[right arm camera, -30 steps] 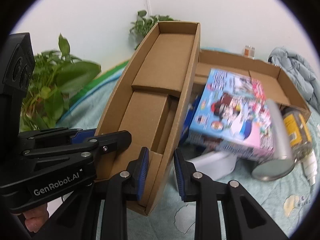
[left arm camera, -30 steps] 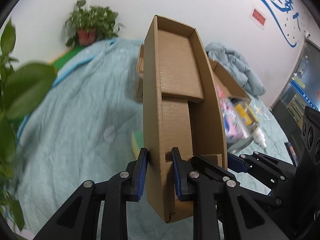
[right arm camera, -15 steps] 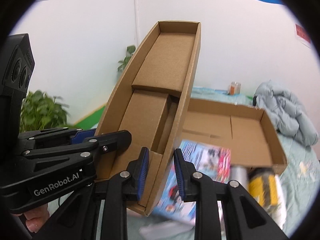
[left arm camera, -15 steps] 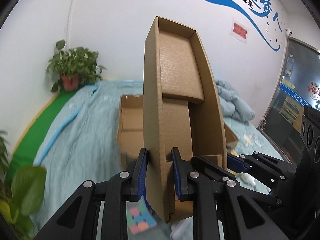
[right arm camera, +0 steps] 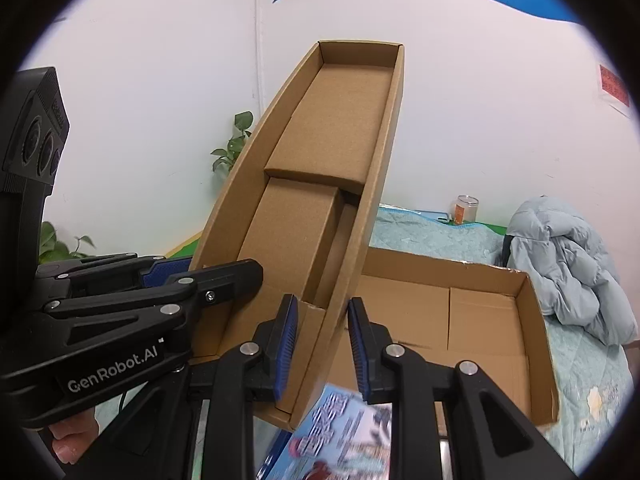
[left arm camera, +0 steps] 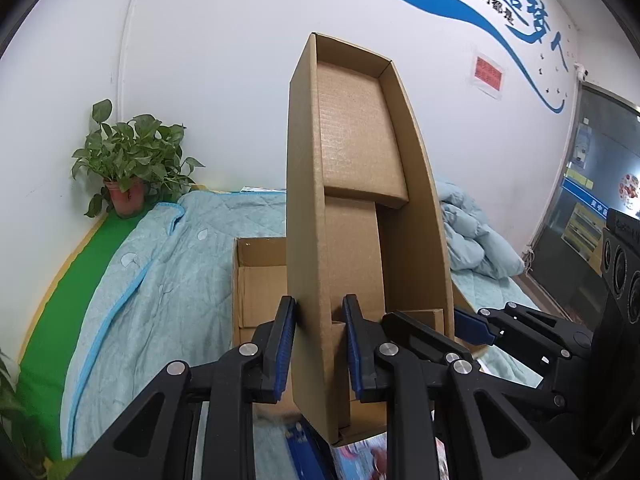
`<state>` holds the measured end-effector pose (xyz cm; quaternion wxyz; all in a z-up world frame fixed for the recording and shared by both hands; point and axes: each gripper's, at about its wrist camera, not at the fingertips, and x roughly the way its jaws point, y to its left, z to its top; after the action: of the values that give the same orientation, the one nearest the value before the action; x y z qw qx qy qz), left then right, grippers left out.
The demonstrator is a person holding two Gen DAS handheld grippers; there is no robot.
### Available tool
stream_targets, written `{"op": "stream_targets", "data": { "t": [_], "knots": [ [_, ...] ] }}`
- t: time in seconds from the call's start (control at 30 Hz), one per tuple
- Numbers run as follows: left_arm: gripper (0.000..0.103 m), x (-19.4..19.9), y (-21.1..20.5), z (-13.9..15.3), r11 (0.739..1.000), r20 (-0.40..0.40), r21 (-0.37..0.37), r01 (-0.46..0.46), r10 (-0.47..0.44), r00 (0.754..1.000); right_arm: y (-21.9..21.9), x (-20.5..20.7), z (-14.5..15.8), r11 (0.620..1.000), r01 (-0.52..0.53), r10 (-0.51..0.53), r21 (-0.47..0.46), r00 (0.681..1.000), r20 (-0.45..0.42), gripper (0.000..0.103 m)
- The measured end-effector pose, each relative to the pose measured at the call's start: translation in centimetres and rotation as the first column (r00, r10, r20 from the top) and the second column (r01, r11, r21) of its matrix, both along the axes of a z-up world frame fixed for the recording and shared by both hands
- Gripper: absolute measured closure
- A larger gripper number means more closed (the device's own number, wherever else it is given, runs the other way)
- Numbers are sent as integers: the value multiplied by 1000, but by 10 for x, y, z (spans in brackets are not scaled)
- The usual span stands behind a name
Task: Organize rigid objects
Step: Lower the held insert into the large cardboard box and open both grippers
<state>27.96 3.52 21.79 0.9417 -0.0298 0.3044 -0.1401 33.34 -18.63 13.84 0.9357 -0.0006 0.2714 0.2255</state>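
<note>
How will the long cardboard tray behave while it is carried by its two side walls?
The cardboard tray probably stays stiff: its walls look straight. It seems light, being empty thin board. Held at one end by the left hand-held gripper and right hand-held gripper, the far end may sway.

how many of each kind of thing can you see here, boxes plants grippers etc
cardboard boxes: 2, the held tray box and the open box on the bed
grippers: 2, left gripper and right gripper
potted plants: 1, potted plant
jars: 1, jar
puffy jackets: 1, jacket
printed toy boxes: 1, toy box
total: 8
</note>
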Motion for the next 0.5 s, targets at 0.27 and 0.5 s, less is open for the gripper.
{"op": "stream_targets", "data": {
  "t": [0.27,0.5],
  "knots": [
    [82,96,18,-35,1000,-136,8,-22,23,990,18,69,-20,998,-59,54,-35,990,-131,78],
    [82,151,36,-111,999,-307,6,-43,42,951,33,118,-71,992,-120,101,-40,942,-320,78]
  ]
}}
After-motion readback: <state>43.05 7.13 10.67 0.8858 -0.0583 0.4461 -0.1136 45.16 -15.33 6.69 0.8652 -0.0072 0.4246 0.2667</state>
